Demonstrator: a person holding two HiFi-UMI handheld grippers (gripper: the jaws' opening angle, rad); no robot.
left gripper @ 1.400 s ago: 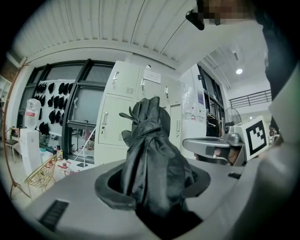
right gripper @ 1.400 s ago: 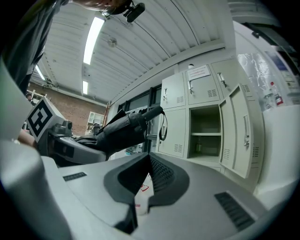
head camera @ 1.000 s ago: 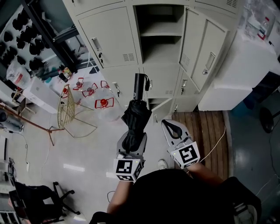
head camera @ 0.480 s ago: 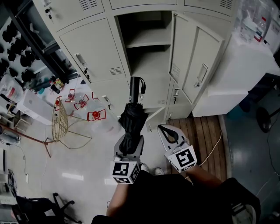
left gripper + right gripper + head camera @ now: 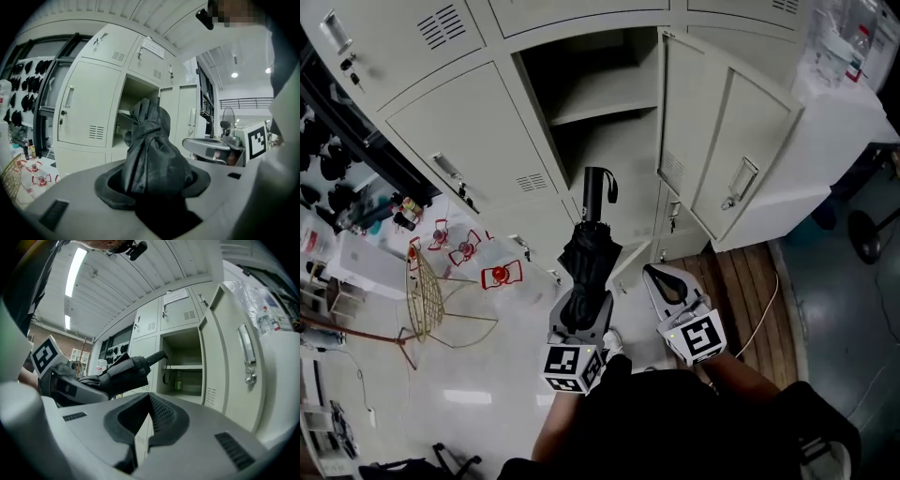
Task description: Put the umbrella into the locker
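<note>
A: Item one, the umbrella (image 5: 589, 258)?

B: Black, folded, canopy bunched. It is held in the air in front of the locker (image 5: 487, 131), with the handle (image 5: 598, 192) end toward the open compartment. It is not yet inside.

A: Held by what?

B: The left claw (image 5: 581, 307), clamped on the canopy end. In the left gripper view, dark cloth fills the space between the pads and bulges over both. The head view shows only the cloth running down into the claw.

A: Item two, the right claw (image 5: 654, 272)?

B: Just beside the left one, holding nothing. In its own view the tips meet, so the jaws are together. From the head view they read as a closed loop.

A: The locker itself?

B: Pale grey. One compartment is open, with its door (image 5: 727, 150) swung to the right and one shelf (image 5: 605, 94) across it. The neighbouring doors are closed.

A: Anything only one camera records?

B: The right gripper view shows the umbrella side-on, with a wrist strap (image 5: 165, 371) hanging from the handle. It alone shows a small bottle-shaped thing (image 5: 178, 379) standing in the compartment below the shelf. Only the head view takes in the floor (image 5: 487, 375), with a gold wire frame (image 5: 427, 300) on the left and wooden boards (image 5: 741, 291) on the right.
</note>
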